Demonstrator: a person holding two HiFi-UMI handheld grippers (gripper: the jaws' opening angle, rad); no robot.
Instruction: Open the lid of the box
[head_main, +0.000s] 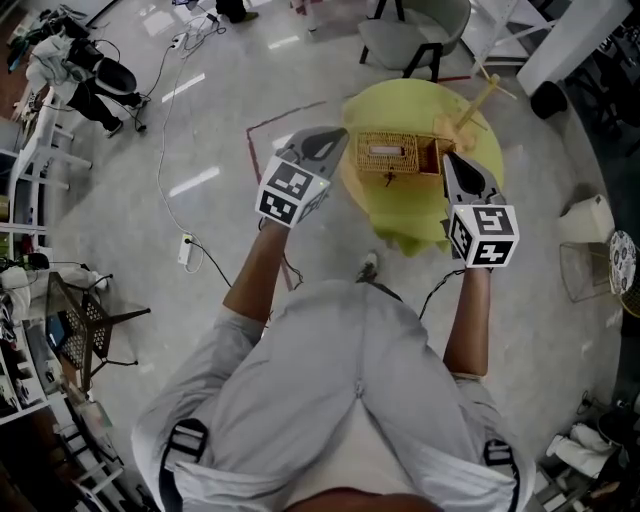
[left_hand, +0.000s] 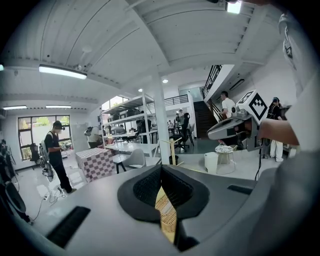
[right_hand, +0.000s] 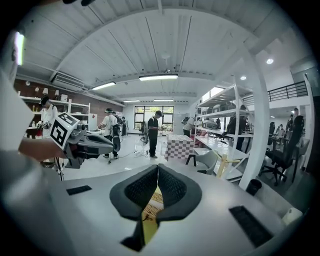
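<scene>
Left gripper (head_main: 334, 137) and right gripper (head_main: 447, 158), both clenched empty, flank the woven wicker box (head_main: 398, 153) at the middle of the round yellow-draped table (head_main: 400, 105); 1 should likely part its jaws before pinching the lid's front edge.

The box (head_main: 390, 153) is rough woven wicker; the yellow cloth (head_main: 400, 232) looks soft and matt. Left tool (head_main: 330, 138) and right tool (head_main: 447, 160) have smooth grey plastic shells and dimpled black pads (right_hand: 142, 187); the floor (head_main: 200, 120) is glossy
</scene>
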